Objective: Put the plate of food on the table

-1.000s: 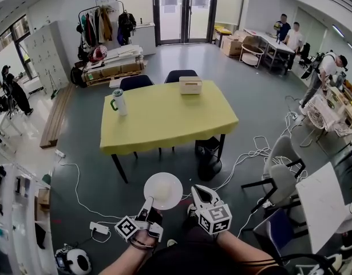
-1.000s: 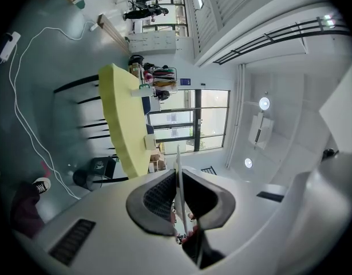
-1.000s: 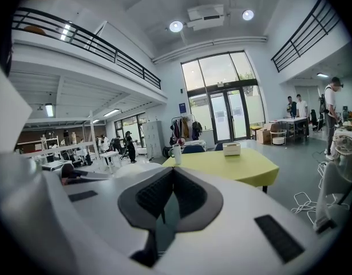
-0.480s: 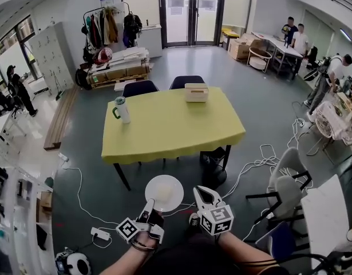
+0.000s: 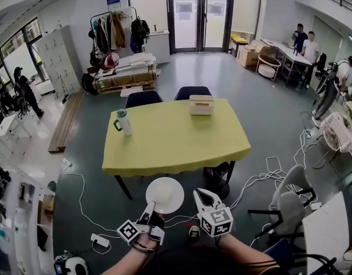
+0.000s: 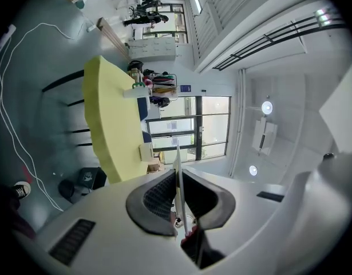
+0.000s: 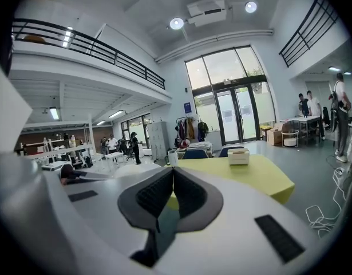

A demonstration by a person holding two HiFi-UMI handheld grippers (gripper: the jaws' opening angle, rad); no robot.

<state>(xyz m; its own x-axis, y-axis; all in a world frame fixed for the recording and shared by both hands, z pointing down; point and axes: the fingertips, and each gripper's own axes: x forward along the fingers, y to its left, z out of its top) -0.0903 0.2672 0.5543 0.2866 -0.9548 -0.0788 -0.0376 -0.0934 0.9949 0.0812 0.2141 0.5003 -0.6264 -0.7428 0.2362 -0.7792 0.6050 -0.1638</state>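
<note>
A white plate (image 5: 164,195) with a pale lump of food hangs level over the floor, just short of the near edge of the yellow table (image 5: 176,139). My left gripper (image 5: 148,209) is shut on the plate's near rim; in the left gripper view the rim (image 6: 177,165) shows as a thin white line pinched between the pads. To its right, my right gripper (image 5: 200,195) is shut with nothing in it; its jaws (image 7: 173,173) meet at the tips and point toward the table (image 7: 261,173).
On the table stand a white bottle with a green handle (image 5: 124,122) at the left and a cream box (image 5: 201,104) at the far edge. Two dark chairs (image 5: 144,98) sit behind it. Cables (image 5: 84,205) and a power strip lie on the floor; people stand far right.
Both grippers and the plate have come nearer to the yellow table, which now looms larger. The grip on the plate is unchanged.
</note>
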